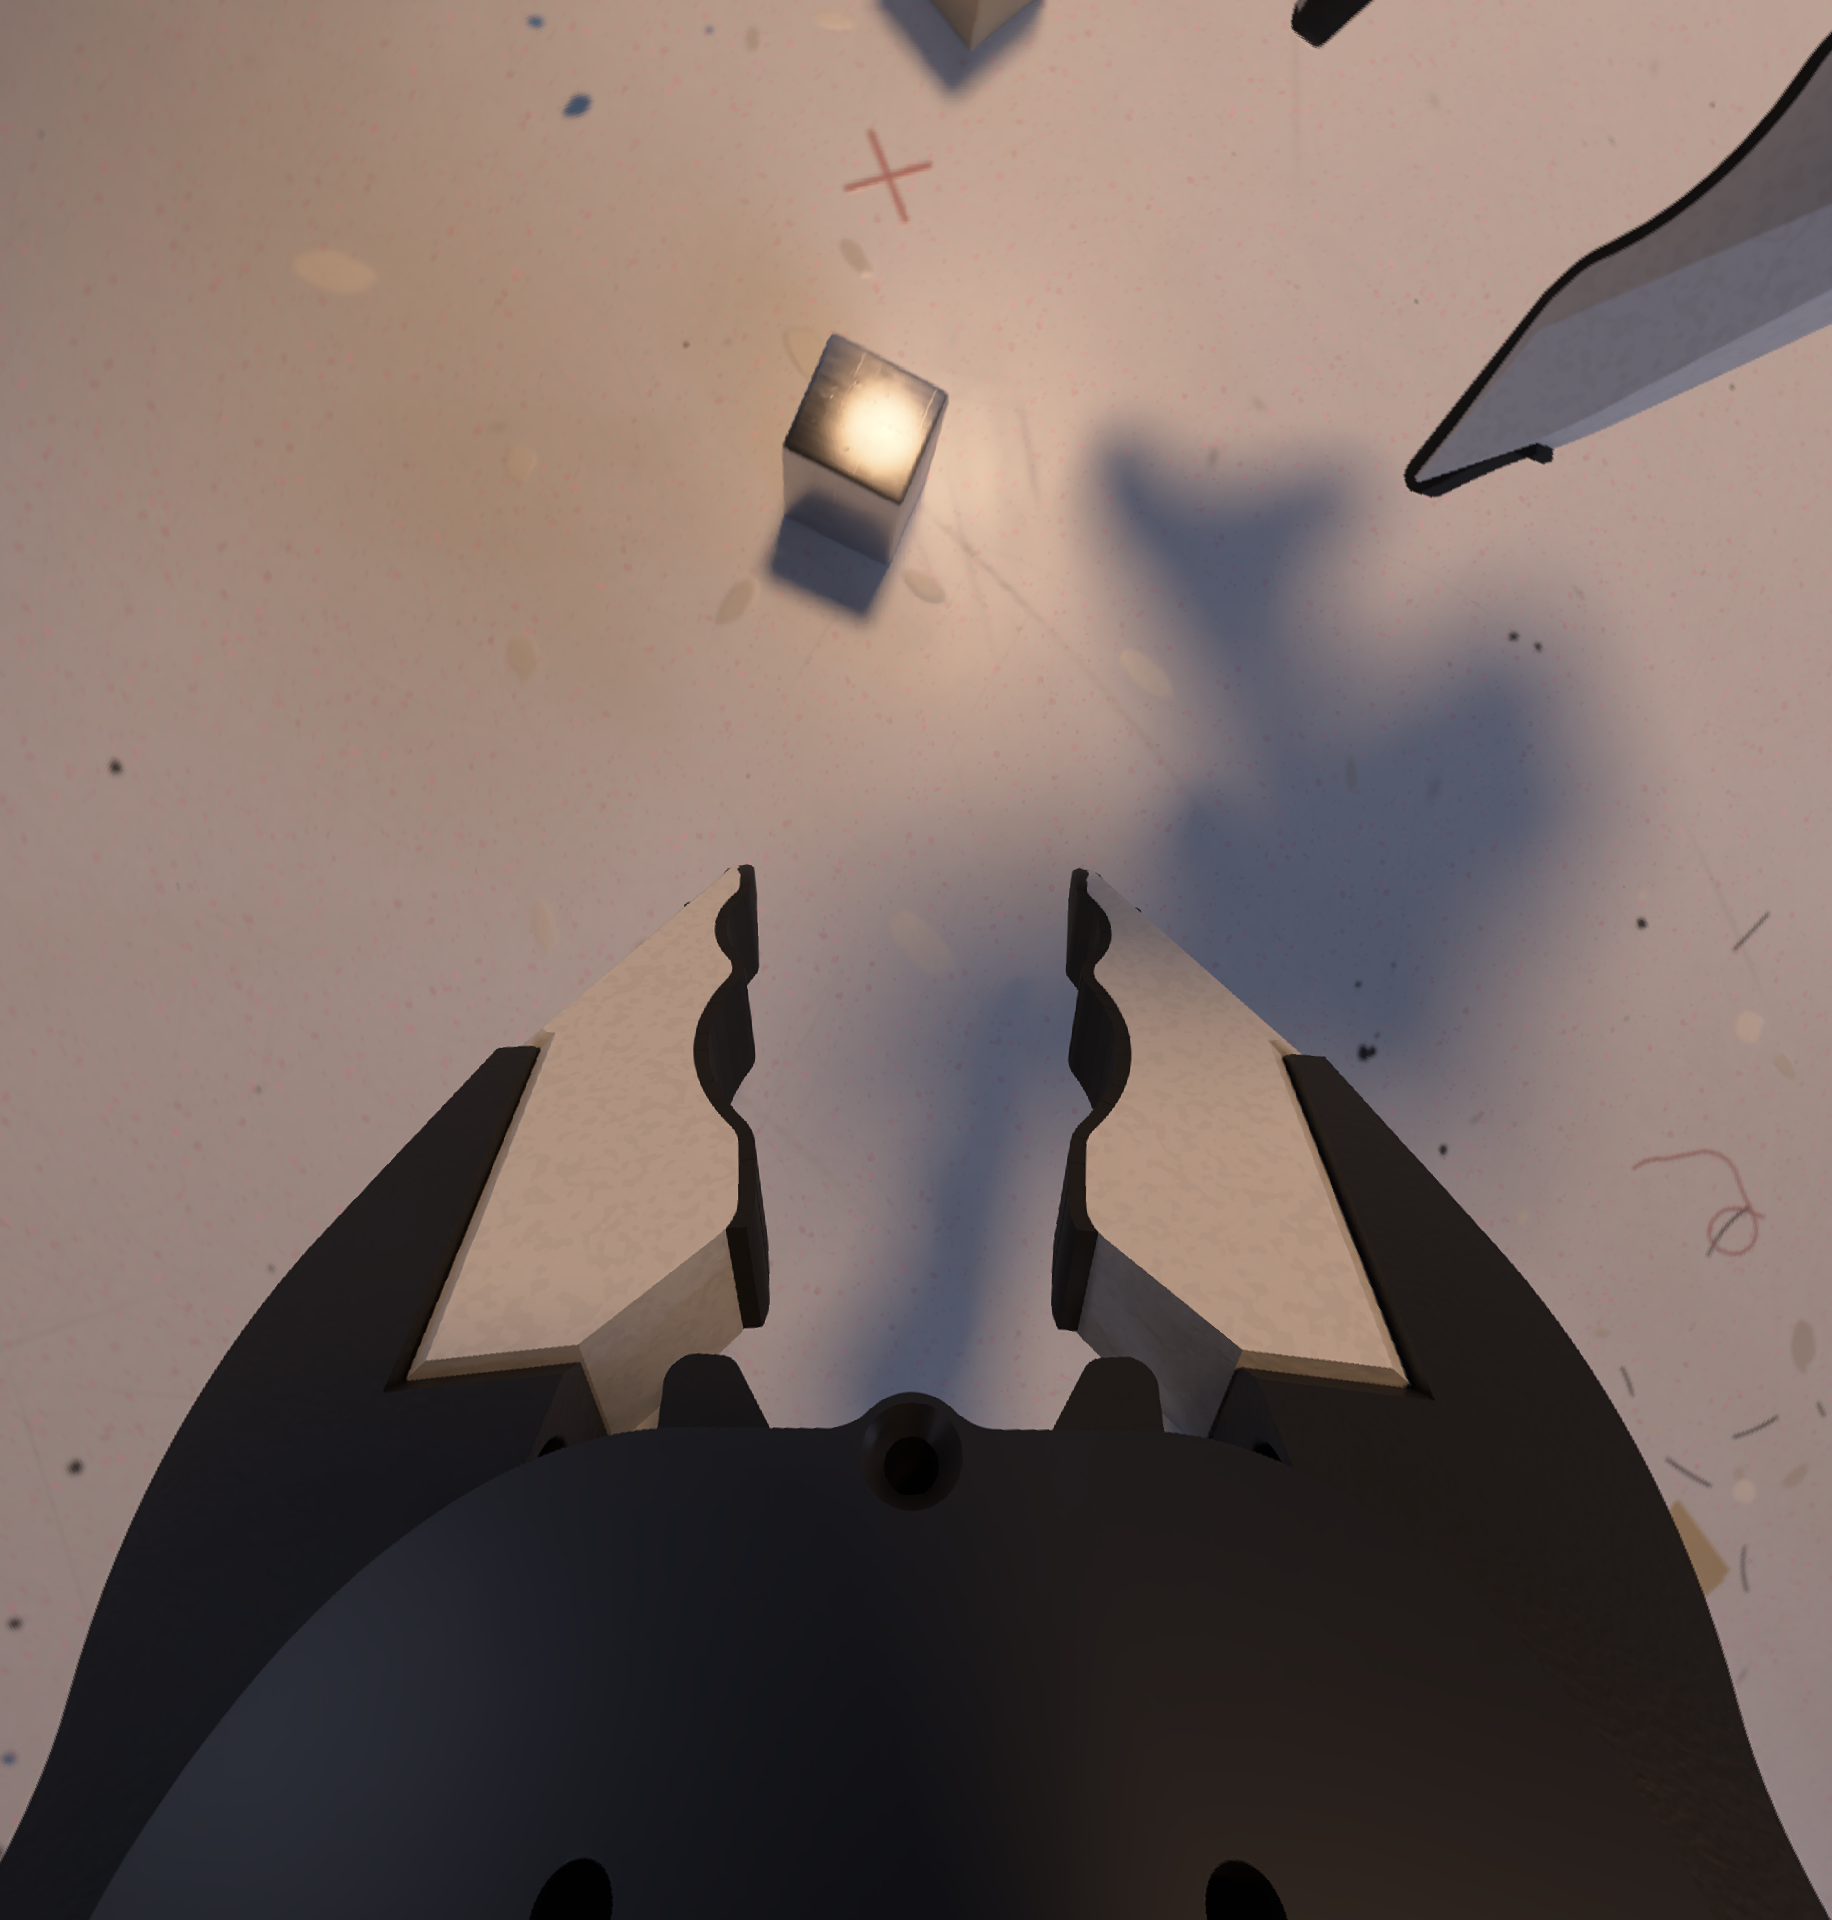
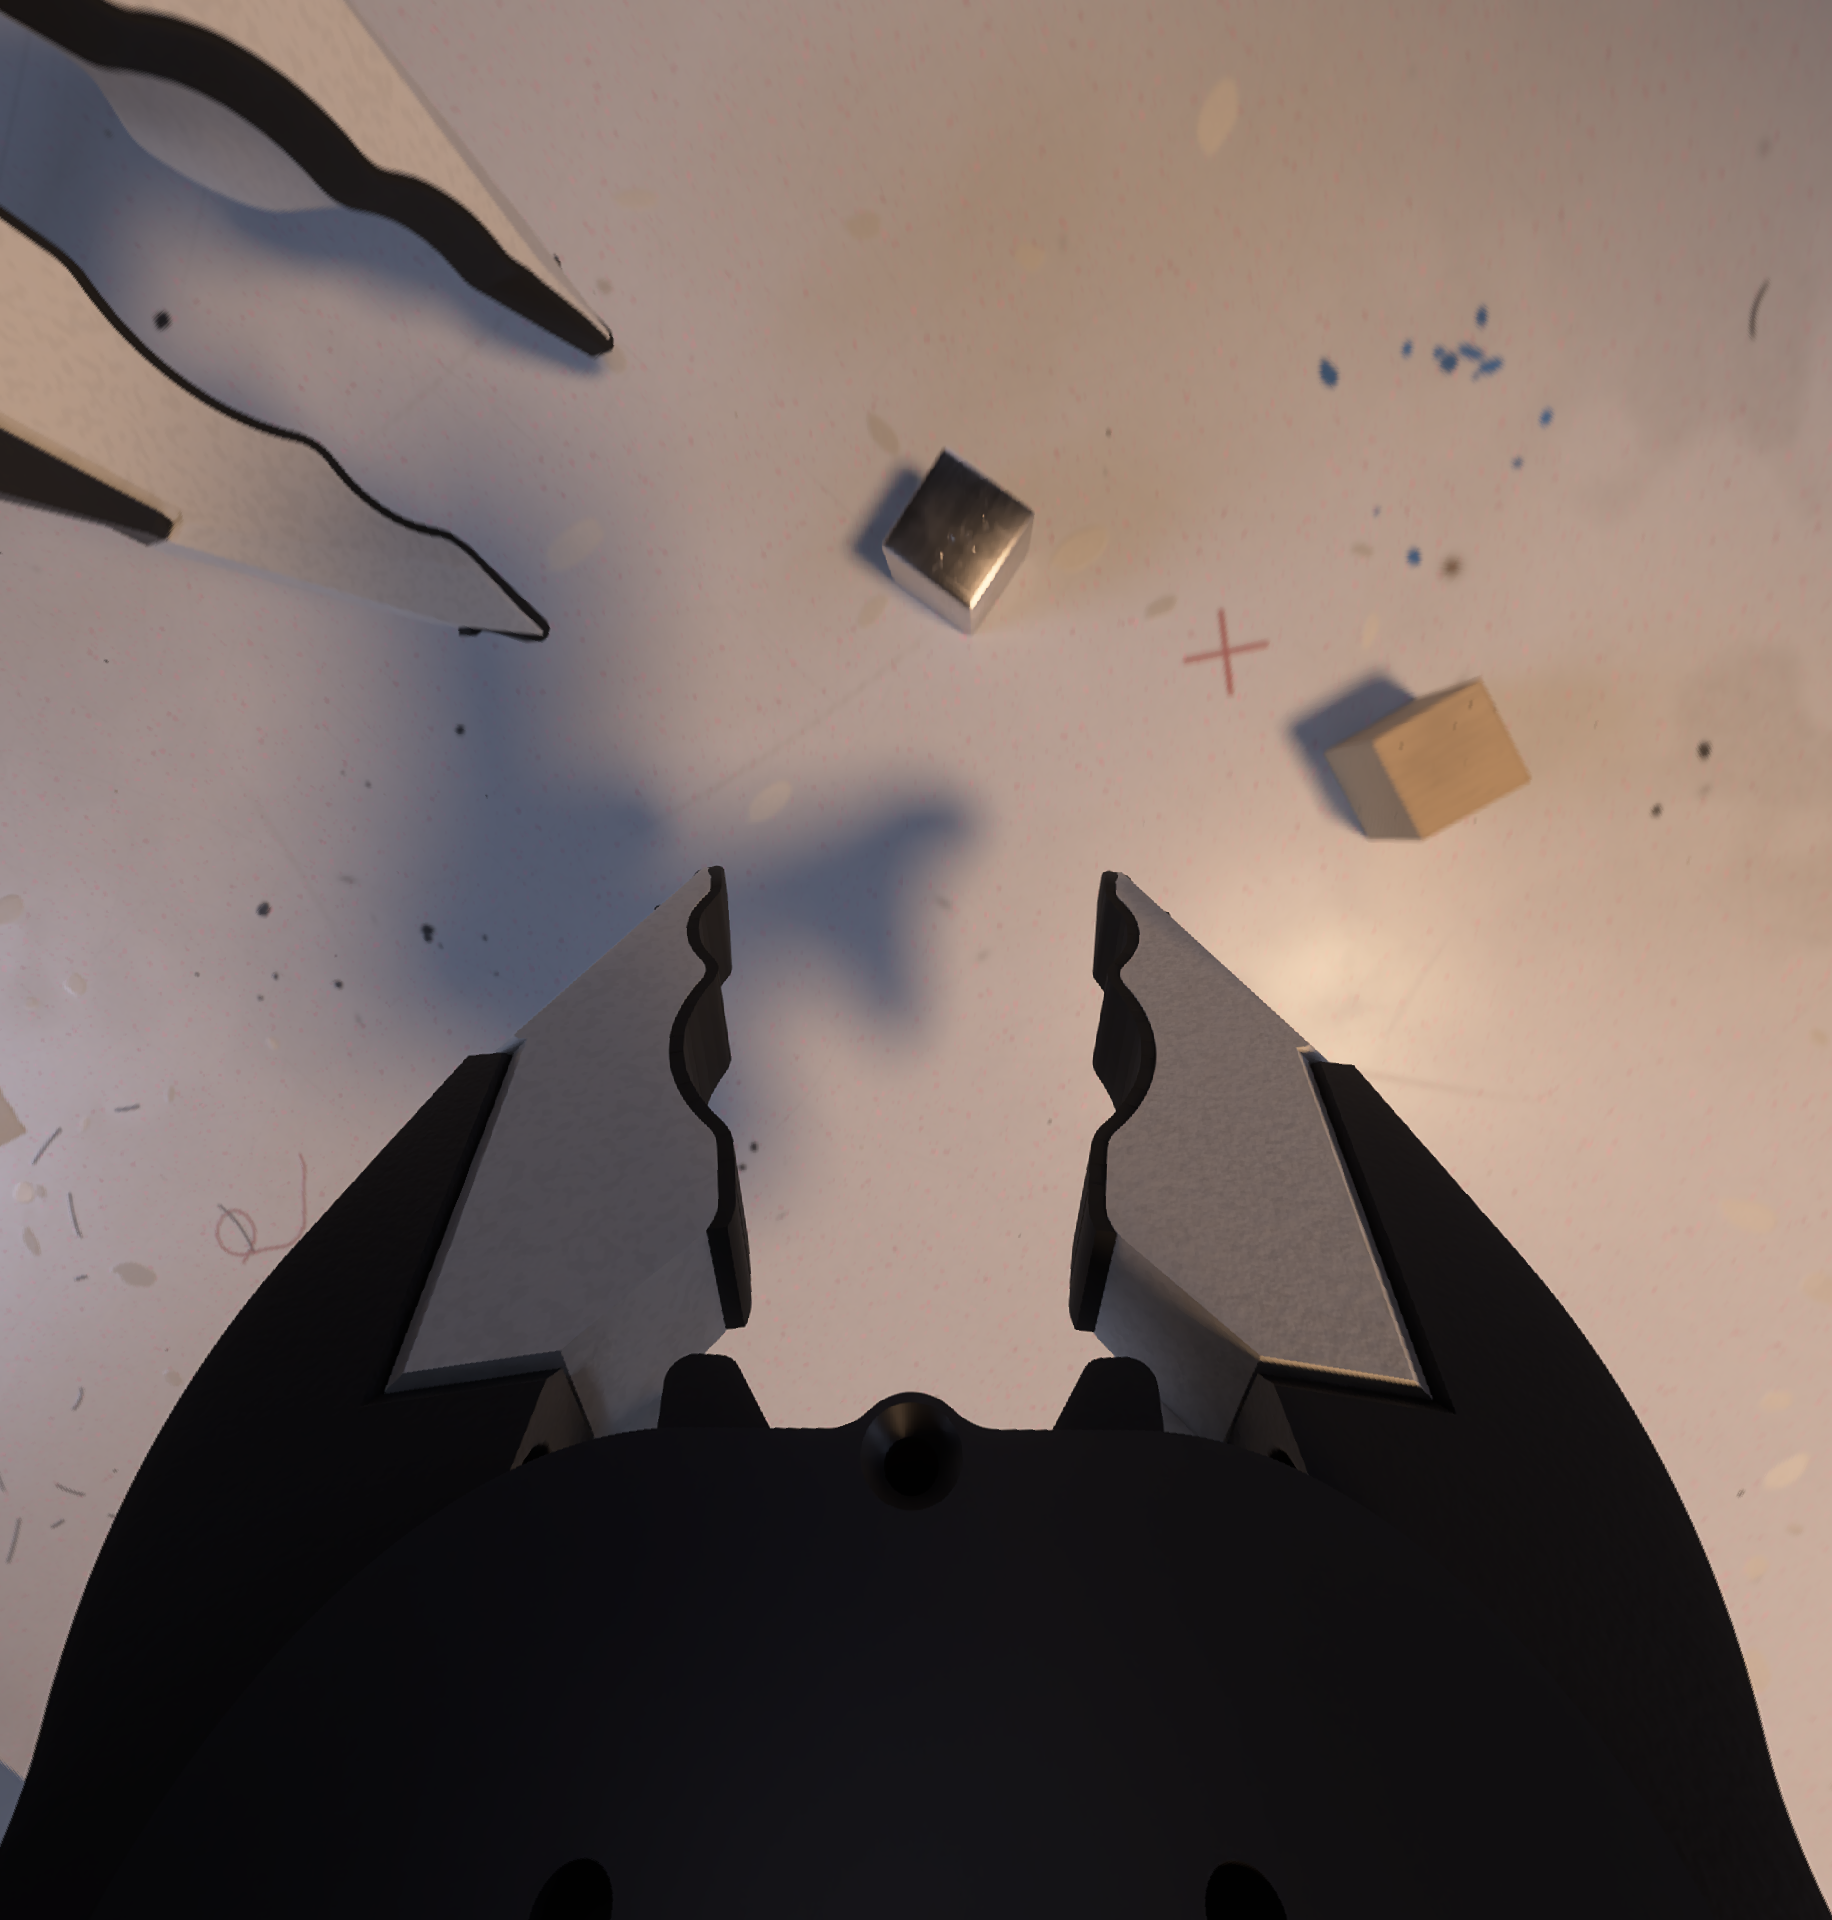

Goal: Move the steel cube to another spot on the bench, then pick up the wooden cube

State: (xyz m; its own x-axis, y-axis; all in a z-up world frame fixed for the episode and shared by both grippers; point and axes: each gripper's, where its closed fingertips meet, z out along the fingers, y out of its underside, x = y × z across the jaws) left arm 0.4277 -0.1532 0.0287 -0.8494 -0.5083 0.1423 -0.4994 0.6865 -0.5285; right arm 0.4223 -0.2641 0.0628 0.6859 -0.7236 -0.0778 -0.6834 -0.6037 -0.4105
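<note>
Both grippers above the worktop [image 2: 1307, 156], jaws released and empty
Steel cube [image 2: 959, 540] sits near a red cross [image 2: 1224, 651], wooden cube [image 2: 1431, 758] apart beyond it

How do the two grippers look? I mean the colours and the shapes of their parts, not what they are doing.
Both look the same. The left gripper and the right gripper each have a broad, matte black body with rounded shoulders, a small screw hole at the centre and two oval holes lower down. The two fingers are pale, flat, tapered plates with wavy black inner pads. No cables or markings show.
</note>
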